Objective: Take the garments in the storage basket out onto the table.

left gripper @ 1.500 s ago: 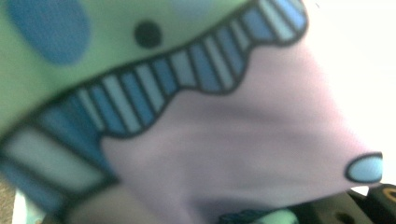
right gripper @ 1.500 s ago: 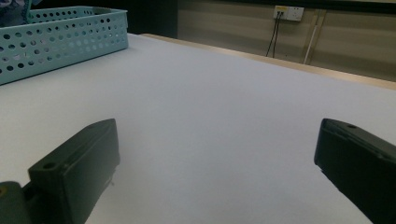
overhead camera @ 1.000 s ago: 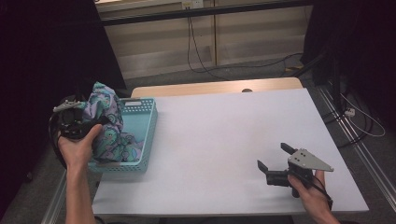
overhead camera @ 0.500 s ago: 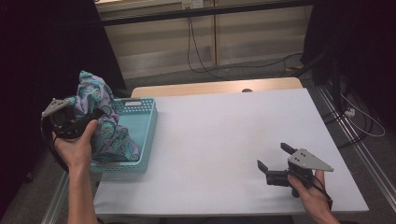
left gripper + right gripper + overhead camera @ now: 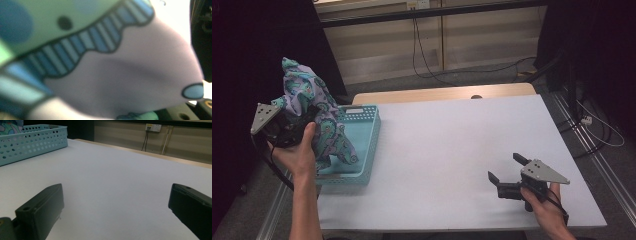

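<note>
1. Spanning the middle of the high view, white table (image 5: 452,150) noted, top bare apart from basket and right gripper; pale wooden strip (image 5: 442,94) along its far edge.
2. Teal perforated basket (image 5: 362,135) found at table's left edge, lower folds of patterned cloth (image 5: 319,117) hanging into it.
3. Left gripper (image 5: 287,125) held raised beside basket, clamped on the cloth, which rose to a peak above it; cloth pressed blurred against left gripper view (image 5: 100,62), jaws hidden there.
4. Right gripper (image 5: 509,175) rested low at table's near right, jaws spread wide, nothing between them; confirmed in right gripper view (image 5: 115,212).
5. Beige wall panels (image 5: 477,40) recorded beyond table, socket plate (image 5: 153,127) with black cables (image 5: 422,45) trailing to grey floor (image 5: 512,67); metal rails (image 5: 602,170) on right; surroundings dark.
</note>
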